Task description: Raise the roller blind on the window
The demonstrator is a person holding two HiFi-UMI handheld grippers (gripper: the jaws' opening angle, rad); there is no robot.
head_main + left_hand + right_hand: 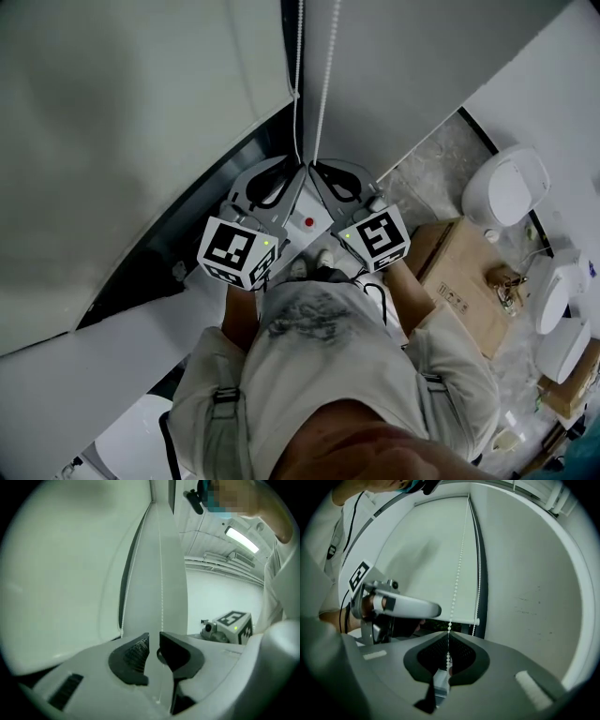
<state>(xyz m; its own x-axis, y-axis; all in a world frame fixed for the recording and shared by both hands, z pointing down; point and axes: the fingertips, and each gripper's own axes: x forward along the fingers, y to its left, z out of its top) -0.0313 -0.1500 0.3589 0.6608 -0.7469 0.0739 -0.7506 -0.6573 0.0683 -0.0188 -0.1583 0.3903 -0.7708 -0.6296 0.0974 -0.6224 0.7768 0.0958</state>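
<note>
The pale roller blind [426, 550] hangs down over the window, its bottom bar [457, 617] just above my jaws. Its white bead chain [323, 84] drops in two strands beside it. My right gripper [448, 641] is shut on one strand of the bead chain [457, 573], which runs straight up from the pads. My left gripper [154, 641] is open with a narrow gap, and a chain strand [162, 588] runs down past its right pad. In the head view the left gripper [292, 178] and right gripper [319, 173] sit side by side at the chain.
A plain wall [534, 573] stands right of the window's dark frame [483, 573]. On the floor to the right lie a cardboard box [459, 272] and white round devices [506, 187]. The person's torso [319, 375] is directly below the grippers.
</note>
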